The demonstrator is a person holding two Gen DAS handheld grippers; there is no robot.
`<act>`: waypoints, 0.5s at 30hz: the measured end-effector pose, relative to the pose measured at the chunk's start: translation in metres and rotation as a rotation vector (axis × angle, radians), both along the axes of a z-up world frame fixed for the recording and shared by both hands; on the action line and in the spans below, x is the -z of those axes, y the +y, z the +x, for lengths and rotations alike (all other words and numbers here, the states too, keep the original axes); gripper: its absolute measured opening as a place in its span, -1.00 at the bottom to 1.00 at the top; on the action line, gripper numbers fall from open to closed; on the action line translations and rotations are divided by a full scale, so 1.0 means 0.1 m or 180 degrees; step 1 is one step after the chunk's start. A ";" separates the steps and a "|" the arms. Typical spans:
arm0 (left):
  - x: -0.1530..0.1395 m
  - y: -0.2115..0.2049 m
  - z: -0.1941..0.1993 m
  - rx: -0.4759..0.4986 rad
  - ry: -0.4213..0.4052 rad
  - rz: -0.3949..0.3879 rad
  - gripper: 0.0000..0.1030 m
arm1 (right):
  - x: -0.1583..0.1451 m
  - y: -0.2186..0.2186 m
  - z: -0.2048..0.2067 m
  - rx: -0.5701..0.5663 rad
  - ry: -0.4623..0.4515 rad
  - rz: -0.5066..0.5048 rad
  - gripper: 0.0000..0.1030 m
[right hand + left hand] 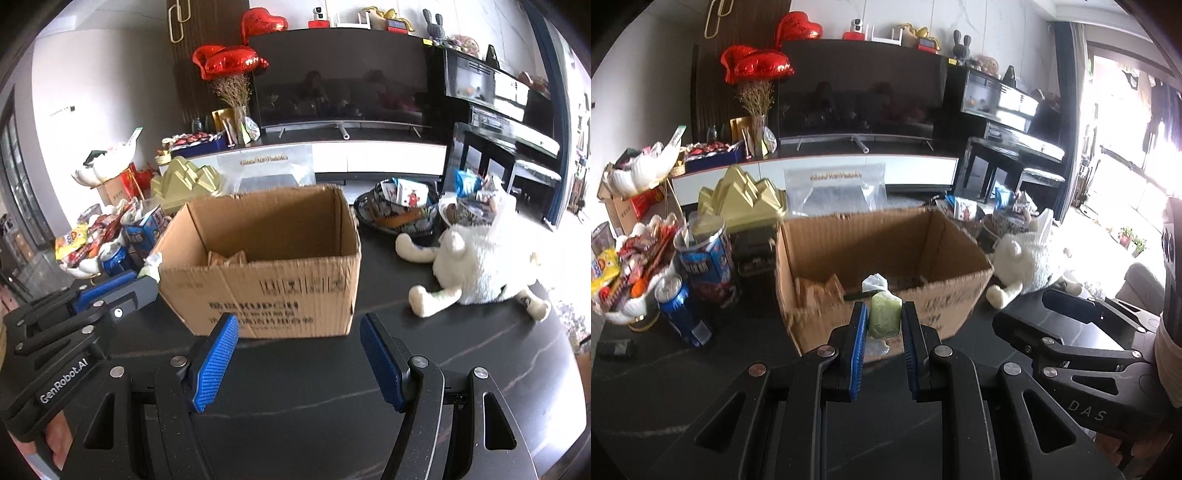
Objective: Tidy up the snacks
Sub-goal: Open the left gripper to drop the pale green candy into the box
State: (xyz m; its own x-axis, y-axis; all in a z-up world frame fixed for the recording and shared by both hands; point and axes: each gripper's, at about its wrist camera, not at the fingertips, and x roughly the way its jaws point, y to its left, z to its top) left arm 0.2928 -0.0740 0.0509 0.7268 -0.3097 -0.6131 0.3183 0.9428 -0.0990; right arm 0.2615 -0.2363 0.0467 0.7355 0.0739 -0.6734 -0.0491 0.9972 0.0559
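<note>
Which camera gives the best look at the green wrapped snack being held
The left wrist view: the green wrapped snack sits centred between the left gripper pads. The right wrist view shows only a bit of its clear wrapper beyond the gripper's tip.

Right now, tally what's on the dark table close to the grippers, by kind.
Cardboard box: 1
White plush toy: 1
Blue drink can: 1
Green wrapped snack, held in the left gripper: 1
Total: 4
</note>
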 end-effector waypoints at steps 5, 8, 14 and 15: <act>-0.13 0.03 0.21 -0.0019 0.0060 0.0003 -0.62 | -0.17 0.06 0.18 0.0002 0.0019 -0.0134 0.35; -0.18 0.03 0.32 -0.0058 0.0086 0.0054 -0.62 | -0.24 0.09 0.28 -0.0006 0.0058 -0.0173 0.35; -0.21 0.05 0.57 -0.0121 0.0216 0.0152 -0.62 | -0.30 0.12 0.48 0.0018 0.0138 -0.0215 0.35; -0.21 0.05 0.61 -0.0120 0.0236 0.0158 -0.62 | -0.30 0.12 0.51 0.0019 0.0155 -0.0207 0.35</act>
